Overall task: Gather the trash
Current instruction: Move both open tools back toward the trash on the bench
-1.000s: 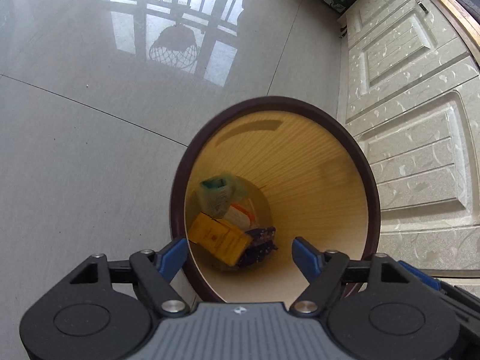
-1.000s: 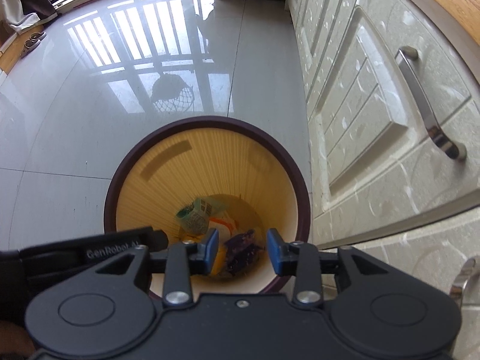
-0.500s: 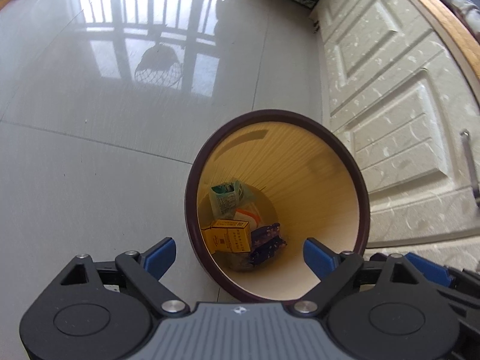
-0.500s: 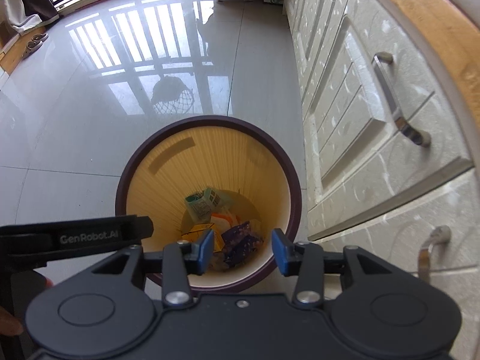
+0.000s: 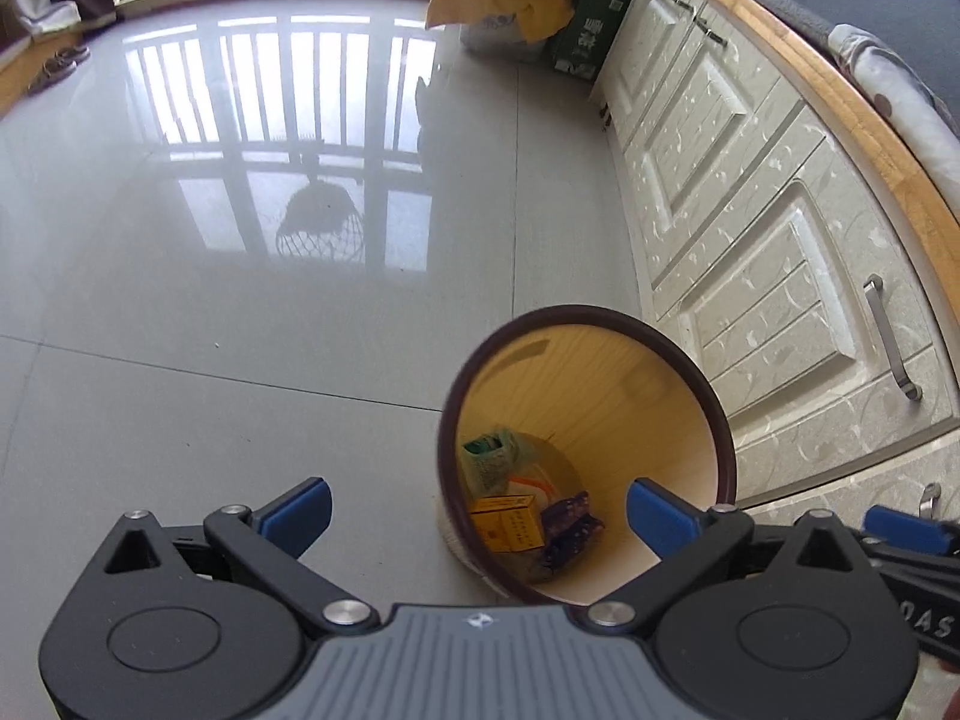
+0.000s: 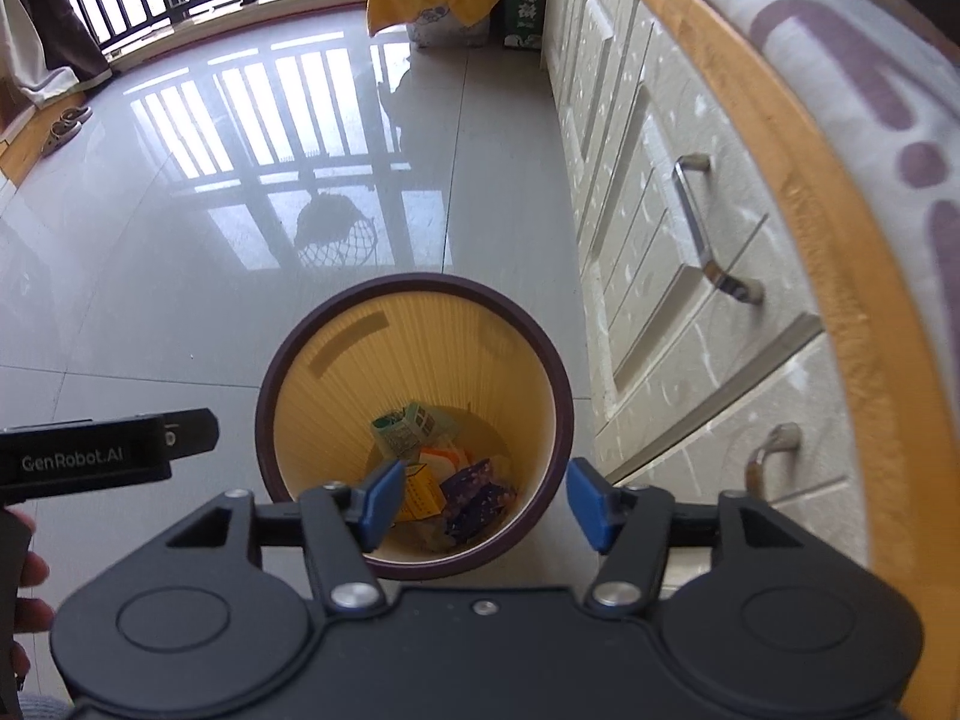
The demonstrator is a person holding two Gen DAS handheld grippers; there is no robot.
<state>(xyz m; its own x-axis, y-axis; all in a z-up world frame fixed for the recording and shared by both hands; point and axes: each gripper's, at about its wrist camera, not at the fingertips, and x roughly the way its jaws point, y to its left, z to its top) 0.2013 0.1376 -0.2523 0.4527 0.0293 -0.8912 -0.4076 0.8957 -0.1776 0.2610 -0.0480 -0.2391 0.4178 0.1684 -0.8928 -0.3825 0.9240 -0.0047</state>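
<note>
A round waste bin with a dark brown rim (image 5: 585, 315) (image 6: 414, 285) stands on the floor beside the cabinets. Inside lie a green packet (image 5: 486, 456) (image 6: 402, 429), a yellow box (image 5: 504, 519) (image 6: 420, 495), a purple wrapper (image 5: 567, 519) (image 6: 474, 489) and an orange-and-white packet (image 6: 441, 459). My left gripper (image 5: 477, 510) is open and empty, above the bin's left rim. My right gripper (image 6: 483, 501) is open and empty, above the bin's near side. The left gripper's body (image 6: 102, 456) shows at the left in the right wrist view.
Cream cabinets with metal handles (image 5: 891, 339) (image 6: 702, 228) run along the right under a wooden counter edge (image 6: 810, 168). A yellow cloth over a bag (image 5: 498, 0) and a green box (image 5: 591, 24) stand at the far end. Shoes (image 5: 57, 63) lie far left. Glossy tiled floor (image 5: 240, 300).
Both grippers have risen and pulled back from the bin, which looks smaller now. The right gripper's jaws have opened wider. The yellow box has settled at the bin's bottom.
</note>
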